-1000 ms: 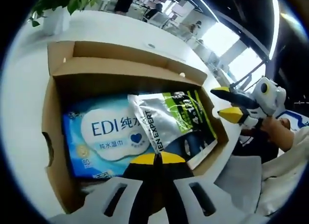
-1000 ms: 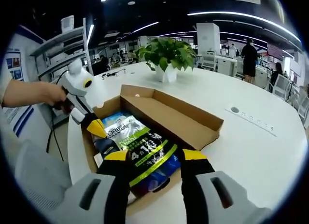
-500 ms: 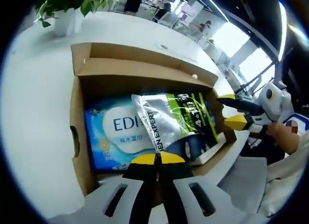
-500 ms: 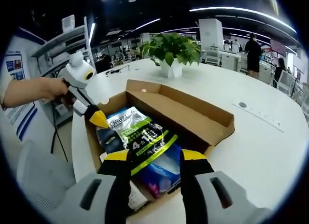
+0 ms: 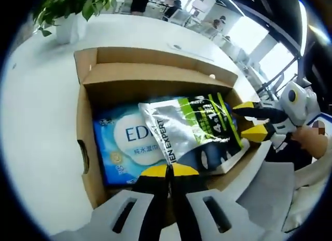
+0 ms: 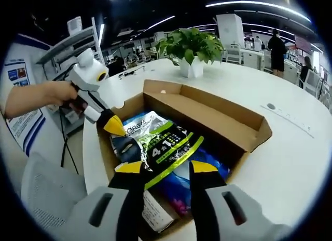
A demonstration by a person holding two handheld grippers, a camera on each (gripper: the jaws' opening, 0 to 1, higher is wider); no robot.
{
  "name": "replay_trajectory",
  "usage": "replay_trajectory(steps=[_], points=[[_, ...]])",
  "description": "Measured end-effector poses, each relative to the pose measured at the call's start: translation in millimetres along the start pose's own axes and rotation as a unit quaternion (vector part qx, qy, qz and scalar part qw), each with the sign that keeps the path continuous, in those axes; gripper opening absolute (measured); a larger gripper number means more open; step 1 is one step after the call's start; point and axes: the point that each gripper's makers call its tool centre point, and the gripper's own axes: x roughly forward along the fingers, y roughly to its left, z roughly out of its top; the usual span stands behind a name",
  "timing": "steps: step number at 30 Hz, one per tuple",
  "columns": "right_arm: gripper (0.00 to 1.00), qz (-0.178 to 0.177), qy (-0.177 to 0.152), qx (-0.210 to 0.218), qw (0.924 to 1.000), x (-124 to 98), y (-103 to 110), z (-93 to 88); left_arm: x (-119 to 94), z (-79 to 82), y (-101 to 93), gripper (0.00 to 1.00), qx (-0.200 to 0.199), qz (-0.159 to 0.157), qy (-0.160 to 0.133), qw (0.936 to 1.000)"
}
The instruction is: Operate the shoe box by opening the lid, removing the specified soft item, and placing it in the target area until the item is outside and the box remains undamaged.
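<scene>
The shoe box [image 5: 88, 121] sits open on the white tabletop [image 5: 36, 95], its lid [image 6: 207, 108] folded back, so the step in hand is taking out the soft item. That appears to be the silver-and-green pouch [image 5: 189, 132], which lies inside the box on top of a blue wipes pack [image 5: 122, 152]. The left gripper [image 5: 168, 171] has its jaws pressed together at the pouch's near edge, and it probably pinches that edge, though the contact is hard to see. The right gripper [image 6: 161, 168] hangs over the pouch's other end with its jaws apart and nothing between them. Next, the pouch needs lifting clear of the cardboard walls without dragging on them, then carrying to the tabletop beside the box.
</scene>
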Motion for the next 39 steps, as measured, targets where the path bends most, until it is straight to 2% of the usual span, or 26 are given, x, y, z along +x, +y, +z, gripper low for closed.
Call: replay_trajectory(steps=[11,16,18,21,26,34,39], points=[[0.28,0.017,0.028,0.017,0.9993,11,13,-10.2,1,-0.2,0.0,0.00,0.012,-0.001,0.002,0.9999],[0.20,0.007,0.025,0.012,0.9996,9,11,-9.7,1,0.0,0.0,0.00,0.016,0.000,0.001,0.9999],[0.12,-0.006,0.026,-0.011,0.9996,6,6,-9.6,0,0.7,-0.3,0.00,0.017,0.000,0.001,0.9998],[0.10,-0.007,0.022,-0.006,0.9997,3,4,-8.3,-2,4.2,-3.3,0.00,0.018,-0.005,-0.003,0.9998],[0.07,-0.017,0.010,0.000,0.9998,-4,-1,-2.2,-5,9.5,-10.4,0.00,0.026,-0.011,-0.007,0.9996],[0.03,-0.043,-0.013,0.035,0.9984,-21,-12,11.7,-4,19.1,-28.0,0.00,0.040,-0.022,-0.014,0.9989],[0.00,-0.057,-0.003,0.054,0.9969,-30,-21,8.5,-3,26.0,-40.9,0.00,0.043,-0.034,-0.023,0.9982]])
